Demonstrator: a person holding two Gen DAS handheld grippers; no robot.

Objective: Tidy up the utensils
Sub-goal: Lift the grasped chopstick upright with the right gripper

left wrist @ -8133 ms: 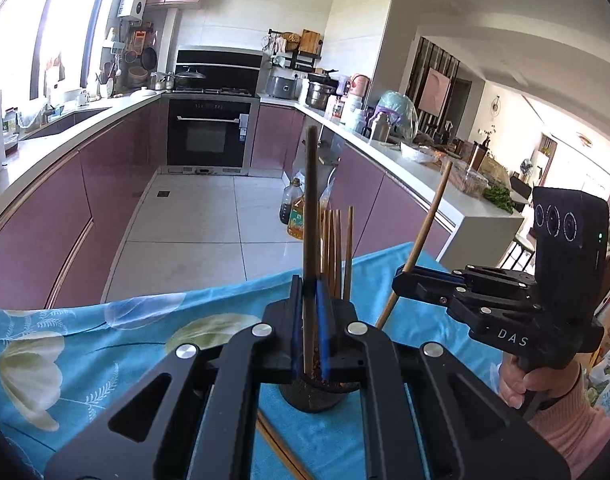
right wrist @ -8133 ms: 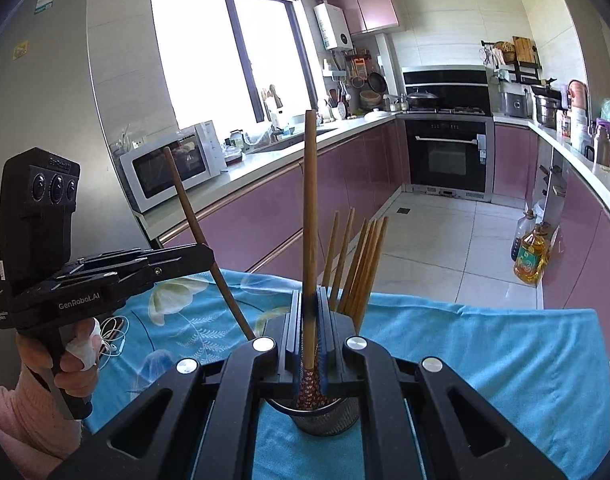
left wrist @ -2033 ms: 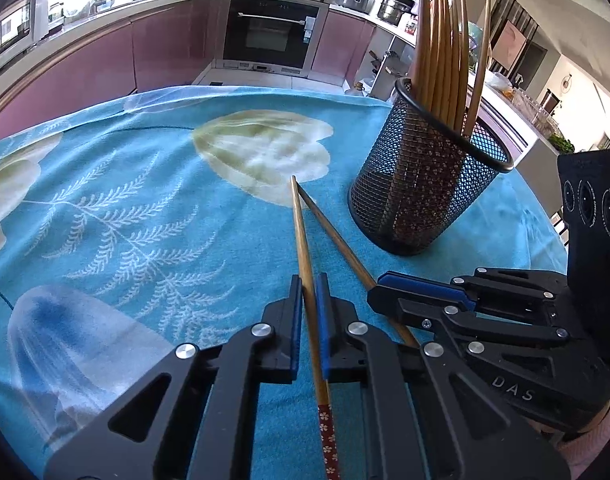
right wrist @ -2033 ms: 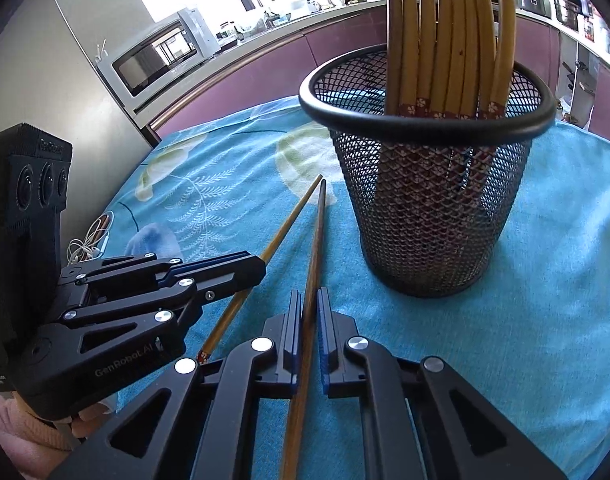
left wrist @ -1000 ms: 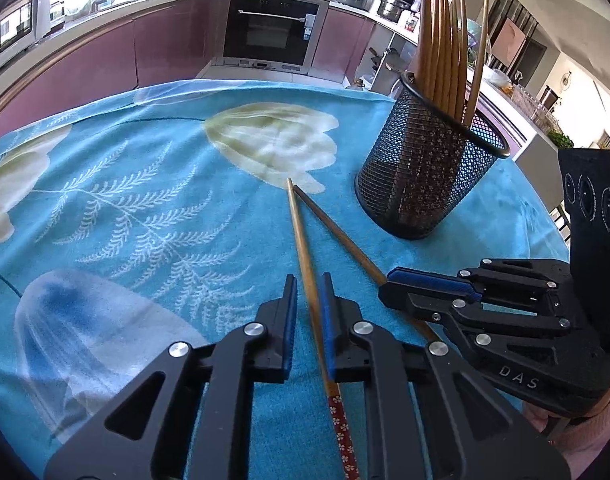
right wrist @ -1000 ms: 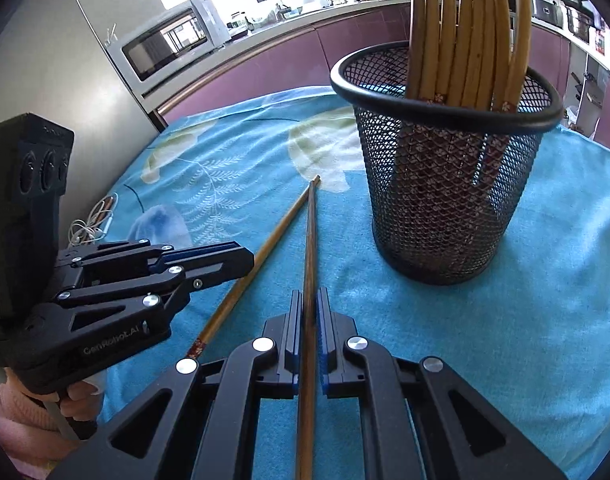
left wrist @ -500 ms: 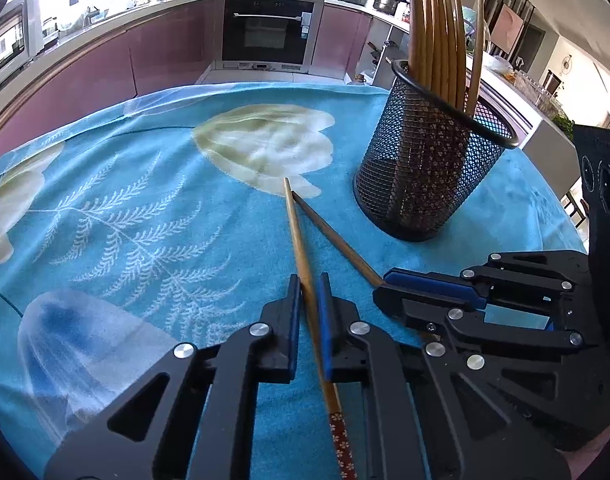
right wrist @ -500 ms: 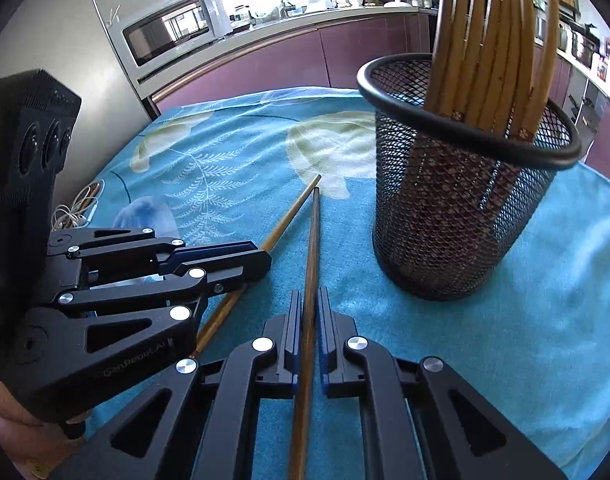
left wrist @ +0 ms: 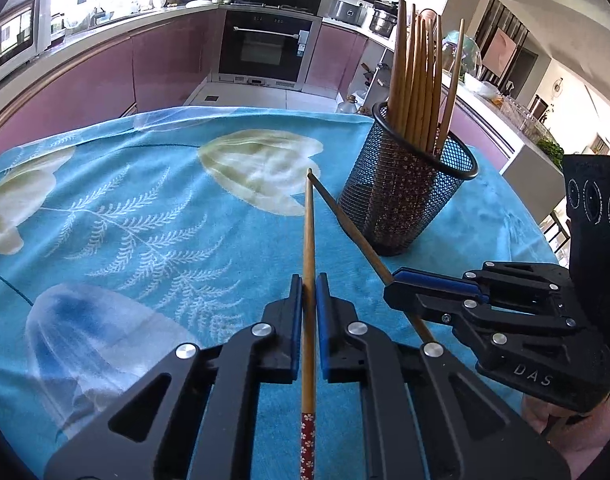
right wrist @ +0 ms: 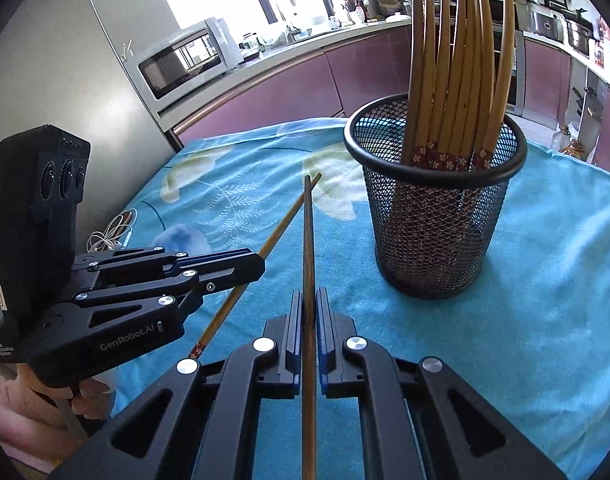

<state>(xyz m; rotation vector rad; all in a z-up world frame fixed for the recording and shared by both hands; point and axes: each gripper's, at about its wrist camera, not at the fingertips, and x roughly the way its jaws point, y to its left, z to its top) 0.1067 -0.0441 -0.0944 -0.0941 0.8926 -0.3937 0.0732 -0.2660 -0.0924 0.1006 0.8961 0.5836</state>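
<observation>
Left wrist view shows the left gripper [left wrist: 309, 292] closed on one chopstick [left wrist: 308, 248], which runs from between its fingers toward 12 o'clock, with the flower-patterned end toward the camera. One second ago the fingers stood a little apart around this stick; now they press on it, so the grasp is newly made. The right gripper [left wrist: 397, 280], at 3 o'clock in this view, is clamped on the second chopstick [left wrist: 345, 224], whose tip nearly meets the first tip just before the mesh holder [left wrist: 405, 200].

The right wrist view confirms it: the right gripper [right wrist: 309, 300] holds its own stick [right wrist: 308, 240] tight, as it did a second ago, and the left gripper [right wrist: 257, 266] at 9 o'clock carries the other one [right wrist: 281, 228]. Both tips appear raised a little from the blue tablecloth [right wrist: 545, 300], though I cannot tell this surely.

The holder [right wrist: 433, 216] stands upright at 1 o'clock in both views, apart from both grippers, with many chopsticks [right wrist: 453, 80] already in it, patterned ends down. I judge that these are the last two loose sticks on the cloth. Since both are now gripped, the next step should be to lift them, turn them upright, and lower them into the holder.
</observation>
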